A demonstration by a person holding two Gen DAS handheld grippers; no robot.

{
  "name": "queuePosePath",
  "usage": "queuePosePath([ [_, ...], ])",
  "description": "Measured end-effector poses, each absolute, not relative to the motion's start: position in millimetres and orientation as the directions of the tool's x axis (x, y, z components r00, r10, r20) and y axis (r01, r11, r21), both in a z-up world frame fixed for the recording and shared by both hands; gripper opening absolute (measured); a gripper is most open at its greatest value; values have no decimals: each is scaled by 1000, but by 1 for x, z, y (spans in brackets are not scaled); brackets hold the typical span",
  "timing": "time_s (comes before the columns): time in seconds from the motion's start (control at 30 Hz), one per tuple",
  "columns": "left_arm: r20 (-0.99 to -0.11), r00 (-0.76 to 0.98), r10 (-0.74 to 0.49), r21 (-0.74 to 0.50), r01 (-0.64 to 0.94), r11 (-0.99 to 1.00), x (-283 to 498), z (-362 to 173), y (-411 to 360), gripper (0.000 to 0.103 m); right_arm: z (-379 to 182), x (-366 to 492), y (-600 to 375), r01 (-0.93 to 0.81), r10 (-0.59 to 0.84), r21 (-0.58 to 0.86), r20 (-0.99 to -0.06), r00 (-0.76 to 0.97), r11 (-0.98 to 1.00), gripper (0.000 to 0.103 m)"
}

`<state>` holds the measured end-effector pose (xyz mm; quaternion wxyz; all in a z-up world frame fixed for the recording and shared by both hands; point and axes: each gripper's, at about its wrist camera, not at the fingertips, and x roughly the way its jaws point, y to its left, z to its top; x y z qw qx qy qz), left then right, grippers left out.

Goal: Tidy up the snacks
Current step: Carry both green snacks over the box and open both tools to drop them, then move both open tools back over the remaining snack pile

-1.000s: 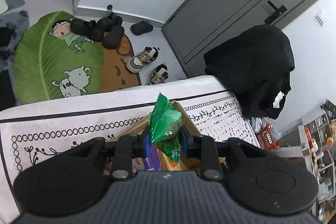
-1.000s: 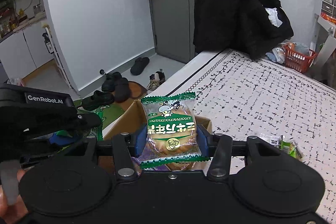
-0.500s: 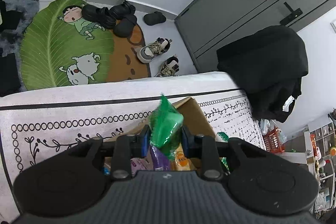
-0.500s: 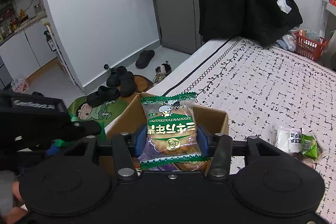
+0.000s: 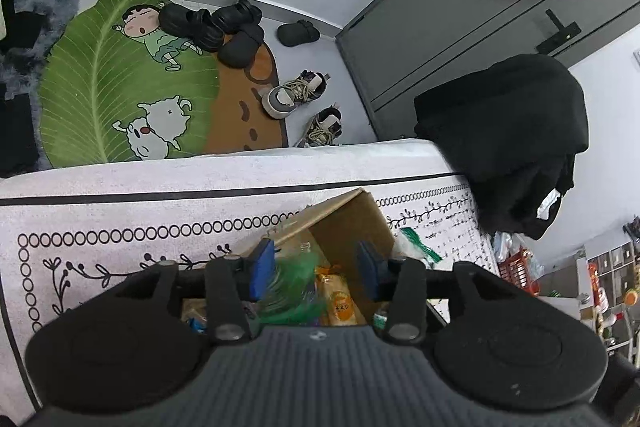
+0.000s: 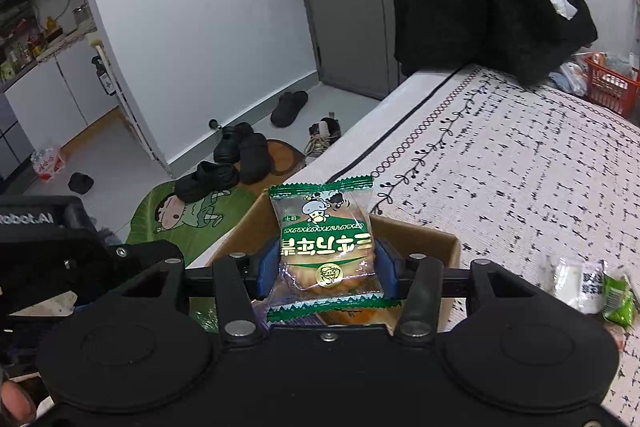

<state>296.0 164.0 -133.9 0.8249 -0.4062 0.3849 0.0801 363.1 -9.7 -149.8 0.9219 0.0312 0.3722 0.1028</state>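
Observation:
A brown cardboard box (image 5: 348, 223) sits on the white patterned cloth, with several wrapped snacks inside. My left gripper (image 5: 314, 269) hangs open above the box. A blurred green packet (image 5: 294, 287) is below its fingers, over the box, touching neither pad. My right gripper (image 6: 326, 267) is shut on a green-edged pastry packet (image 6: 326, 247), held upright above the same box (image 6: 416, 239). The left gripper's black body (image 6: 48, 247) shows at the left of the right wrist view.
Two loose snacks, a white one (image 6: 576, 281) and a green one (image 6: 620, 301), lie on the cloth right of the box. The cloth's edge drops to a floor with a leaf mat (image 5: 120, 83) and shoes (image 5: 298, 93). A black jacket (image 5: 508, 139) hangs at the far corner.
My left gripper has opened and let go of the green packet, which now drops blurred into the box. The right gripper has carried the pastry packet closer over the box.

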Motion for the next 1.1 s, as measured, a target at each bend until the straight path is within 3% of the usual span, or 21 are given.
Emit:
queuePosePath([
  [0.13, -691, 703, -169, -617, -452, 645, 293, -131, 168, 49, -150, 366, -4, -220, 256, 140, -676, 692, 965, 52],
  [0.2, -691, 705, -161, -616, -458, 641, 293, -130, 170, 49, -149, 366, 0, -232, 249, 118, -675, 695, 966, 66],
  [0.27, -694, 702, -158, -615, -464, 638, 293, -130, 171, 50, -147, 365, -3, -225, 237, 106, -670, 704, 969, 74],
  [0.4, -704, 694, -153, -602, -467, 648, 295, -130, 168, 56, -142, 360, -16, -203, 222, 108, -672, 706, 973, 74],
  [0.57, -716, 686, -127, -567, -466, 680, 296, -126, 159, 72, -136, 349, -38, -181, 194, 91, -683, 704, 979, 74],
  [0.9, -728, 673, -127, -503, -400, 766, 298, -118, 123, 77, -121, 327, -91, -125, 138, 69, -691, 709, 990, 77],
  [1.1, -713, 685, -152, -486, -326, 811, 297, -108, 93, 88, -113, 315, -125, -94, 115, 68, -690, 715, 993, 80],
])
